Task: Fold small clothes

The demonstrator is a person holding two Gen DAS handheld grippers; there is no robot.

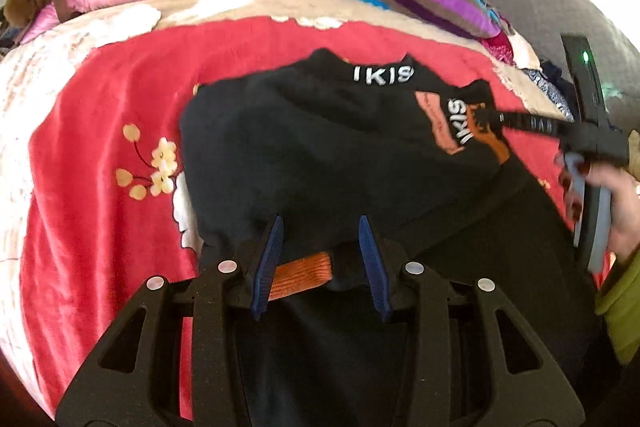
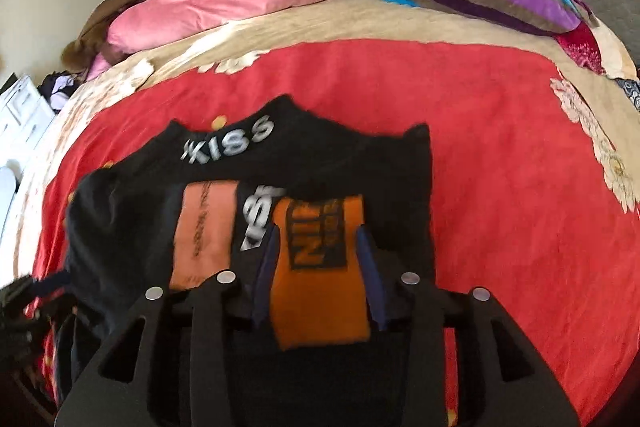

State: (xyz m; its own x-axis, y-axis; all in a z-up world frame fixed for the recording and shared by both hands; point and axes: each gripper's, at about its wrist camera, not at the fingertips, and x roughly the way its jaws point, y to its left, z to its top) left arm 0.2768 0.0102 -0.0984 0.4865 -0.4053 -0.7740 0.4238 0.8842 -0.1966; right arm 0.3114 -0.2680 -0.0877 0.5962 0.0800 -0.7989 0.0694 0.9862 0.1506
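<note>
My left hand-held gripper (image 1: 320, 259) pinches the black garment's (image 1: 320, 147) near hem mid-bed; my right hand-held gripper (image 2: 320, 267) hangs parted over it, gripping nothing (one lopsided tug drags the fold askew).

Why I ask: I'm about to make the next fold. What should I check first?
1. Left tool grips the top's hem: ok.
2. Right tool open, not pinching the sleeve: ok.
3. Sleeve lies folded over the body: ok.
4. Cuff tucked inside: not ok, it shows at the left tool.
5. Top lies smooth: cannot tell, blurred.
6. Blanket room beyond the collar: ok.
</note>
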